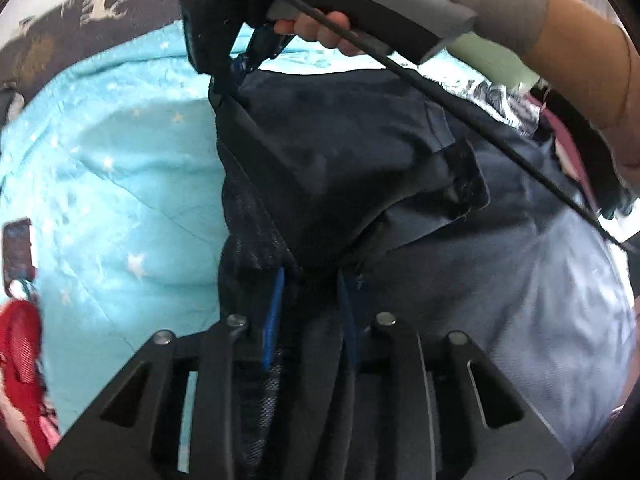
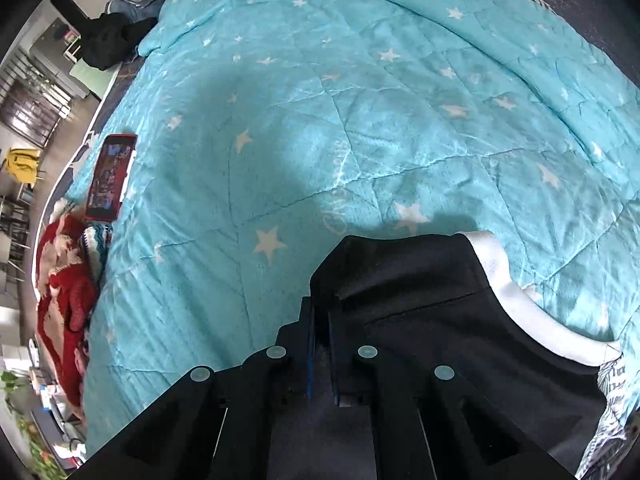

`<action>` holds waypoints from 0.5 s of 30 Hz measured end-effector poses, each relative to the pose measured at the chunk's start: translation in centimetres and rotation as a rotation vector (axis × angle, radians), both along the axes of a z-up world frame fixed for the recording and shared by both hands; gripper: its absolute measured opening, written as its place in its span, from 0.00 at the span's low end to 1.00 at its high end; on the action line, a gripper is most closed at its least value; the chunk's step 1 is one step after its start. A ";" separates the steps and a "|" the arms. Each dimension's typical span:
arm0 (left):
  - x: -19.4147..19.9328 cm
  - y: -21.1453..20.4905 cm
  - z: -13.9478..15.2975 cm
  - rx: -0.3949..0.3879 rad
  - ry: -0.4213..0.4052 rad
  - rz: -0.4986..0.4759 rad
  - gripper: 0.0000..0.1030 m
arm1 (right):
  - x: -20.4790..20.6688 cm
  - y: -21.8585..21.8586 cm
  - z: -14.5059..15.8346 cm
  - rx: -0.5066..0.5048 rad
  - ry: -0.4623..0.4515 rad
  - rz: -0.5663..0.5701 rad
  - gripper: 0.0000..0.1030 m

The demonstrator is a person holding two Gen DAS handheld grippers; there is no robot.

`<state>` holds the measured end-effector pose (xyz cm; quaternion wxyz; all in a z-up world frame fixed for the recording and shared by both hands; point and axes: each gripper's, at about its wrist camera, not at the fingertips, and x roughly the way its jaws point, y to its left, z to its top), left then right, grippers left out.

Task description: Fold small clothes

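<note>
Dark navy garment hangs stretched between your two tools, lifted off the bed's quilt. Left hand-held gripper: jaws pinched tight on a bunched fold of it. Right hand-held gripper: jaws closed on the edge near the white trim. Long axis runs gripper to gripper, the cloth sagging beneath. Neither hand is nearer; both already hold it. Lowering flat onto the quilt looks next.

Phone on quilt, left
</note>
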<state>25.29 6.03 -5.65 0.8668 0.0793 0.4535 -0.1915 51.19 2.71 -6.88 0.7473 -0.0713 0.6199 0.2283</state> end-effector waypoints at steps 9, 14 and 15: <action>-0.9 -0.2 -0.1 0.061 -0.003 -0.023 0.37 | 0.1 -0.2 -0.2 -0.011 0.032 -0.007 0.34; -0.7 0.0 0.6 0.079 -0.051 0.022 0.07 | 0.4 0.0 -0.9 -0.029 0.021 -0.018 0.31; -0.8 0.4 1.0 0.108 -0.089 0.052 0.06 | 0.3 0.2 -1.0 -0.038 0.017 -0.014 0.02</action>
